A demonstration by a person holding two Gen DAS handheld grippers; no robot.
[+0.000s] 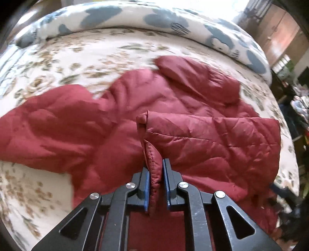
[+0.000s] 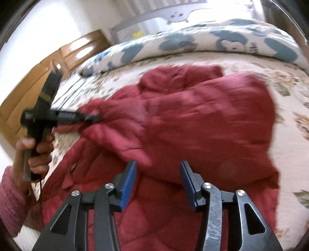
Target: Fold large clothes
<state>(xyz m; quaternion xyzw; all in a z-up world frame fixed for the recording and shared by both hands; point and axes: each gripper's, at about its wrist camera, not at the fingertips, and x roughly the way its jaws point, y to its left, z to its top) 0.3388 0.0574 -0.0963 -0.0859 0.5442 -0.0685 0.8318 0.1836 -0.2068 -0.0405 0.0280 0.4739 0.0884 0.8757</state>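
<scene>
Jacket: a red quilted jacket [image 1: 173,108] lies spread across the bed [image 1: 63,56], rumpled, with stitched panels showing in the left wrist view. In the right wrist view the same jacket [image 2: 202,119] fills the middle of the frame and is blurred.
Jacket edge: a stitched hem of the jacket rises from the spread cloth and stands between the pads of the left gripper. From that hem a flap of the jacket runs toward the right of the left wrist view, lying over the rest of the cloth.
Left gripper: the left gripper [image 1: 156,173] has its jaws clamped on the jacket hem, blue pads pressing both sides of the fold. In the right wrist view the left gripper [image 2: 94,117] shows at the left, its tip meeting the jacket at the cloth's left side; a hand [image 2: 38,152] in a pink sleeve holds its handle.
Right gripper: the right gripper [image 2: 158,173] has its jaws apart, with nothing between the blue pads. It hangs above the near part of the jacket; whether it touches the cloth cannot be told.
Bed: covered by a cream sheet with a flower print.
Quilt: a white quilt [image 1: 135,17] with blue shapes lies rolled along the far edge of the bed, beyond the jacket and apart from it.
Headboard: a wooden headboard [image 2: 38,77] stands at the left of the right wrist view.
</scene>
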